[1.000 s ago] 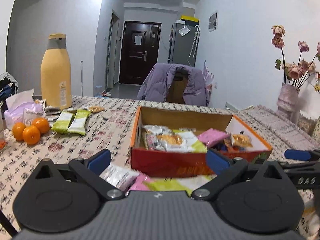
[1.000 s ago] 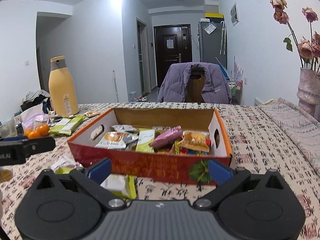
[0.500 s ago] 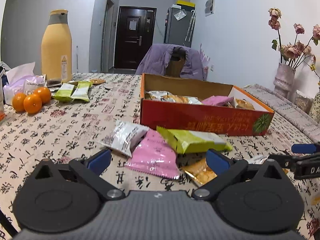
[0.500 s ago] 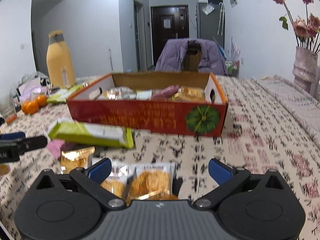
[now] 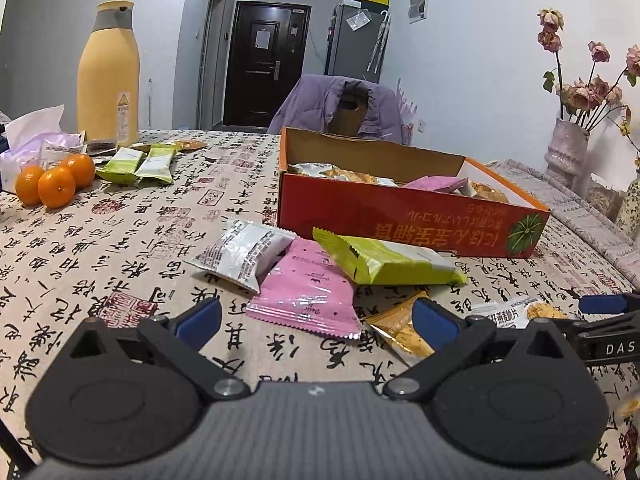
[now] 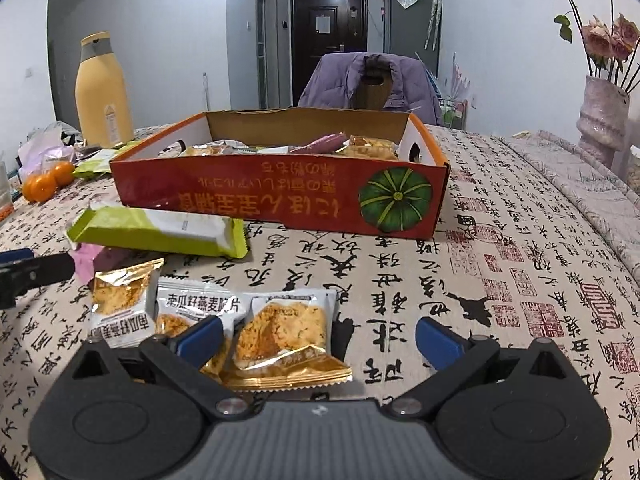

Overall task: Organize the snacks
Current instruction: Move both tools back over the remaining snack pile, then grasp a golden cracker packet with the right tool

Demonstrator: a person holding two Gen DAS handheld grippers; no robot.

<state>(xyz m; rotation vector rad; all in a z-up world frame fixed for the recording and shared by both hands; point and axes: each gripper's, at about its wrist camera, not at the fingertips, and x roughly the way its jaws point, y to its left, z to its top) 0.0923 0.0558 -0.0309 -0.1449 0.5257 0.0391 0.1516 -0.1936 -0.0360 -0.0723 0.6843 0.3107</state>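
Right tongs (image 6: 316,340), jaws spread and empty, are hovering over the oat-crisp packet (image 6: 286,326), lying at 12 o'clock, long axis running toward the snack box (image 6: 280,196). Left tongs (image 5: 316,320) are gaping, empty, farther off.

An open red-orange cardboard box (image 6: 280,196) with a green pumpkin print sits mid-table, holding several snack packets. Near it lie loose packets: a long green one (image 6: 160,232) just in front, a pink one (image 5: 308,292), a silver-white one (image 5: 244,252), and three gold oat-crisp packets (image 6: 284,332) nearest
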